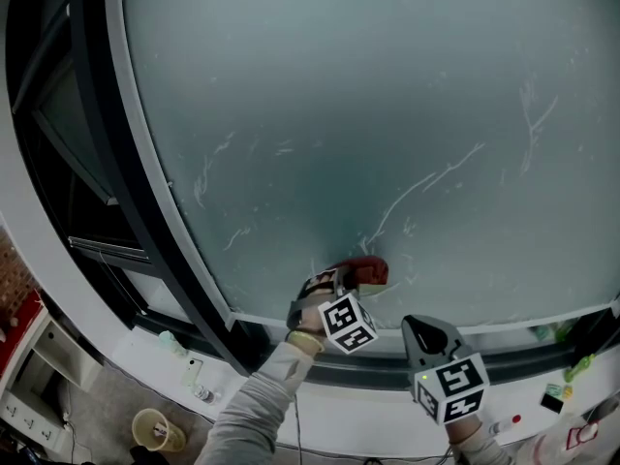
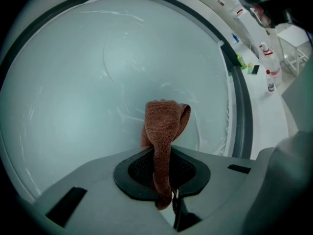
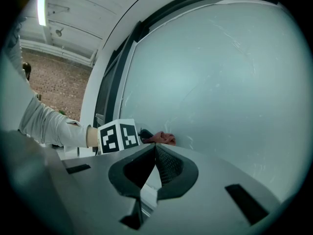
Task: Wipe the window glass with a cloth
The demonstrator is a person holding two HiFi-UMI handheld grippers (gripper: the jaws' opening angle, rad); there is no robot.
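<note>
The frosted window glass (image 1: 368, 105) fills the head view and carries pale smear streaks. A red-brown cloth (image 1: 369, 270) is pressed against its lower middle, just above the bottom frame. My left gripper (image 1: 356, 277) is shut on the cloth. In the left gripper view the cloth (image 2: 164, 124) stands folded up out of the jaws against the glass (image 2: 98, 82). My right gripper (image 1: 422, 329) hangs lower right, off the glass, shut with nothing in it. The right gripper view looks past its closed jaws (image 3: 155, 150) at the cloth (image 3: 164, 139) and the left gripper's marker cube (image 3: 119, 136).
A dark window frame (image 1: 121, 192) runs down the left and along the bottom of the pane. Below is a white sill (image 1: 339, 424) with small bottles (image 2: 270, 80) and green items (image 1: 579, 366). A yellowish bucket (image 1: 158, 430) stands on the floor at lower left.
</note>
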